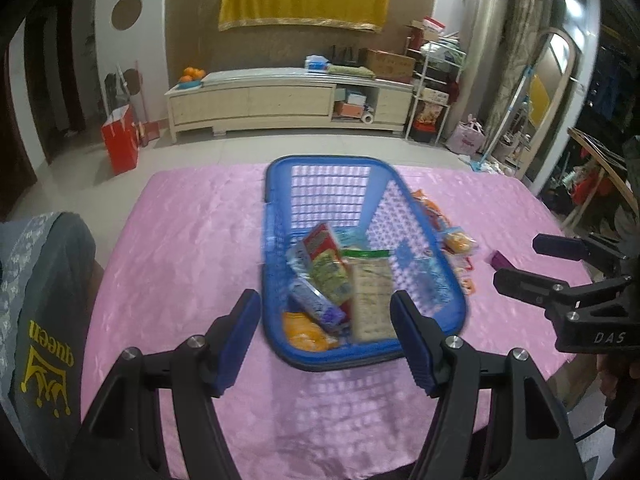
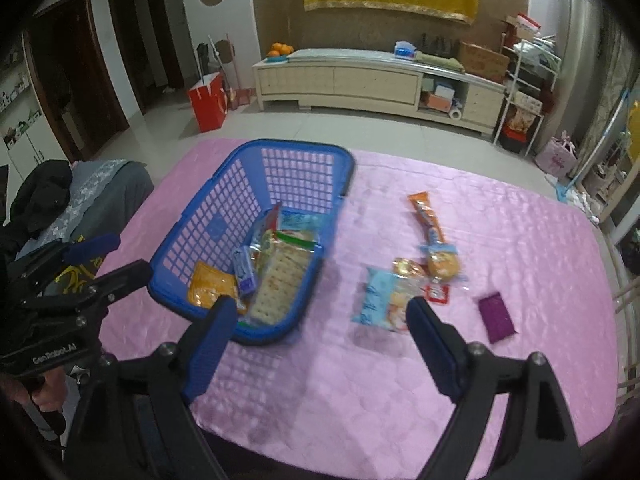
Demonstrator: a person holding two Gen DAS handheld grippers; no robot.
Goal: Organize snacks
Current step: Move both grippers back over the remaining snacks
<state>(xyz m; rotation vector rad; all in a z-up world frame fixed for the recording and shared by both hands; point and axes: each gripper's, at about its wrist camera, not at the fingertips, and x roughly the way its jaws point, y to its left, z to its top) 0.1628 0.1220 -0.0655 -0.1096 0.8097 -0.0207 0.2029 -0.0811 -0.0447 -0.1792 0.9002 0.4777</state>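
A blue plastic basket (image 1: 276, 200) (image 2: 200, 216) stands on the pink tablecloth. It holds a cracker pack (image 1: 370, 300) (image 2: 280, 280), an orange packet (image 1: 304, 334) (image 2: 210, 286), a blue packet (image 1: 316, 304) and a green-yellow pack (image 1: 328, 276). My left gripper (image 1: 325, 304) (image 2: 134, 254) hovers open over the basket's near end, with nothing held. My right gripper (image 2: 322, 306) (image 1: 516, 260) is open and empty, above the cloth between the basket and the loose snacks. These are a light blue packet (image 2: 380, 300), a round cake packet (image 2: 442, 264), a long orange packet (image 2: 428, 216), a small red packet (image 2: 438, 294) and a purple packet (image 2: 496, 316).
The pink-covered table (image 2: 520, 220) ends at the tiled floor on its far side. A grey garment with yellow print (image 1: 44, 280) hangs over a seat at the table's left. A red bag (image 2: 208, 100) and a long low cabinet (image 2: 360, 80) stand across the room.
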